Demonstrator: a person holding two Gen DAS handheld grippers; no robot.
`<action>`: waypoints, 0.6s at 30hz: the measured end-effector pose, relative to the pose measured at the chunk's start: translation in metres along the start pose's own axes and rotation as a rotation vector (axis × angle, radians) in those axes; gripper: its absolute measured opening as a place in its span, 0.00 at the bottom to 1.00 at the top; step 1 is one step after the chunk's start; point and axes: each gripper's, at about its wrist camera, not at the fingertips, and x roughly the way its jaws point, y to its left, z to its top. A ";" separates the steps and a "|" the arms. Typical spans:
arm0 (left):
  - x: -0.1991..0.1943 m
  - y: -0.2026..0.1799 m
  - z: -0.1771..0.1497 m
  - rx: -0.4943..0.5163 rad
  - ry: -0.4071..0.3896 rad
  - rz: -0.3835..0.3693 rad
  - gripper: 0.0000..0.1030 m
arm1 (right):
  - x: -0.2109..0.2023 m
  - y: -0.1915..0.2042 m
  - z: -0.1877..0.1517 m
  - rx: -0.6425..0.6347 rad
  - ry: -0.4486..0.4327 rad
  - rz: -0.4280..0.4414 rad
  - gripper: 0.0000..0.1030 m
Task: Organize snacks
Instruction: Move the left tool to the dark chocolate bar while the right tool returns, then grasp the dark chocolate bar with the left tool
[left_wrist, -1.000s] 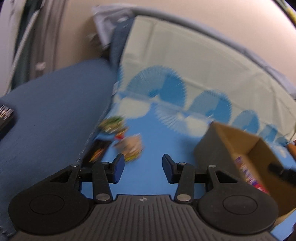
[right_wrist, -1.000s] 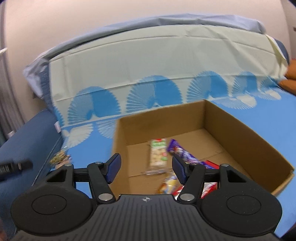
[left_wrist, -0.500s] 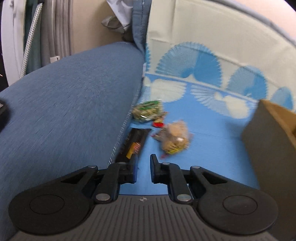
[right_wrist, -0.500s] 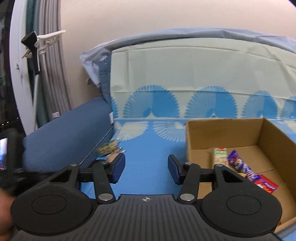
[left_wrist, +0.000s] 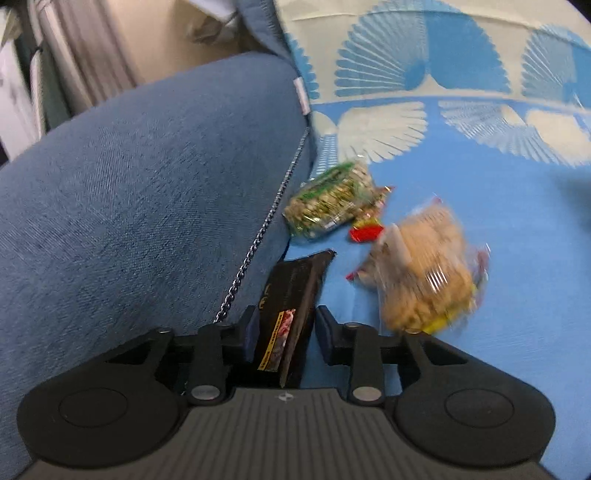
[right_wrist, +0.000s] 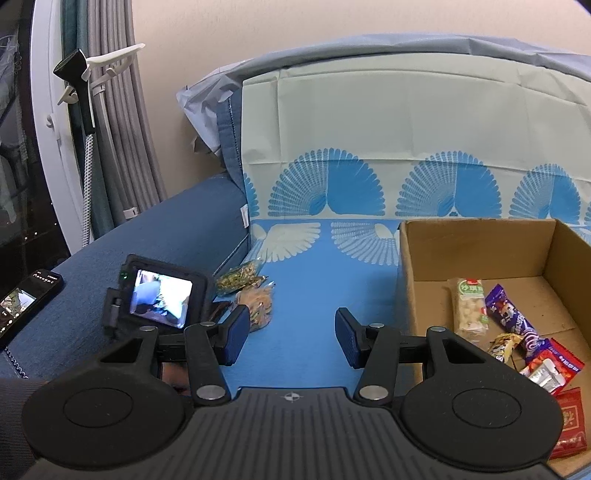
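Note:
Beside the blue sofa armrest (left_wrist: 147, 203) lie a black snack packet (left_wrist: 291, 291), a green packet (left_wrist: 332, 199), a small red and yellow candy (left_wrist: 365, 230) and a tan biscuit bag (left_wrist: 424, 273). My left gripper (left_wrist: 286, 336) straddles the near end of the black packet. Its jaws are opening, and the pads stand just clear of the packet. In the right wrist view my right gripper (right_wrist: 288, 339) hovers open and empty over the blue sheet, left of the cardboard box (right_wrist: 476, 251). The box holds several snacks. The left gripper's camera screen (right_wrist: 159, 299) shows beside the green packet (right_wrist: 240, 277).
A phone (right_wrist: 26, 302) lies on the armrest at the left. Curtains and a white hanger (right_wrist: 107, 62) stand behind it. A fan-patterned cover (right_wrist: 406, 129) drapes the sofa back. Blue sheet (right_wrist: 332, 288) stretches between the snack pile and the box.
My left gripper dropped down and in toward the armrest, pinched nearly shut, then widened around the black packet. My right gripper swung left off the box, then held still.

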 end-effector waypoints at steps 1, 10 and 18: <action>0.001 0.003 0.002 -0.020 0.006 -0.014 0.31 | 0.001 0.000 0.000 0.003 0.003 0.003 0.52; -0.039 0.022 -0.017 -0.024 0.019 -0.216 0.00 | 0.005 -0.002 0.001 0.027 0.017 0.011 0.52; -0.055 0.020 -0.017 0.044 -0.070 -0.096 0.38 | 0.005 0.002 0.001 0.022 0.020 0.012 0.52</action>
